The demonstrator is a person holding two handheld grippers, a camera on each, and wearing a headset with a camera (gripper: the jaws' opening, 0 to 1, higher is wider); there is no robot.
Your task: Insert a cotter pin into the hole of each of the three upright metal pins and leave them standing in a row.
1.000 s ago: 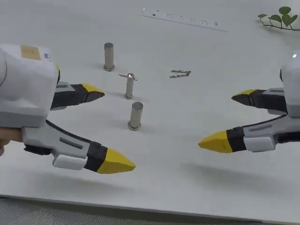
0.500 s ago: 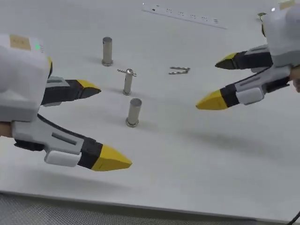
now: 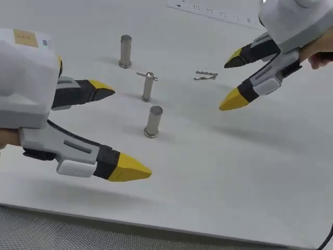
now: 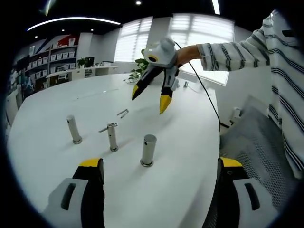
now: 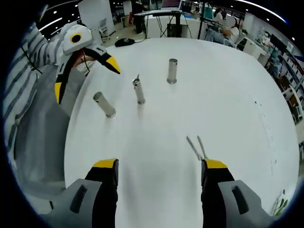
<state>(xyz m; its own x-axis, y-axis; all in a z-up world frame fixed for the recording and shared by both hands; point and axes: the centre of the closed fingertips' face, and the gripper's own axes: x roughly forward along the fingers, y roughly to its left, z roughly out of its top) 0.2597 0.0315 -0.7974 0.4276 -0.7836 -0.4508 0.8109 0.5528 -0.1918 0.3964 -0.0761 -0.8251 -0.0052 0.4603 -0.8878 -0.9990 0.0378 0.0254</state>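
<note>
Three short upright grey metal pins are standing in a slanting row on the white tabletop (image 3: 234, 172): the far pin (image 3: 125, 51), the middle pin (image 3: 148, 88) and the near pin (image 3: 153, 121), each resting on its flared base and well apart from its neighbours. A thin wire cotter pin (image 3: 146, 76) is sitting crosswise through the top of the middle pin, its ends sticking out on both sides; the far and near pins are showing plain tops. To the right of the row in the head view, two loose silver cotter pins (image 3: 206, 76) are lying flat on the table, close together. In the right gripper view they are lying just ahead of the right-hand jaw. The right gripper (image 3: 222, 87), with white body and black jaws tipped in yellow, is hovering above the table near the loose cotter pins, its jaws spread wide and holding nothing, tips pointing down and towards the row. The left gripper (image 3: 131, 131), of the same build, is hanging in front of the near pin, its jaws likewise gaping wide with nothing between them. In the left gripper view a striped sleeve (image 4: 228, 52) is reaching in behind the right gripper. A long white power strip (image 3: 213, 13) is lying along the table's far edge.
</note>
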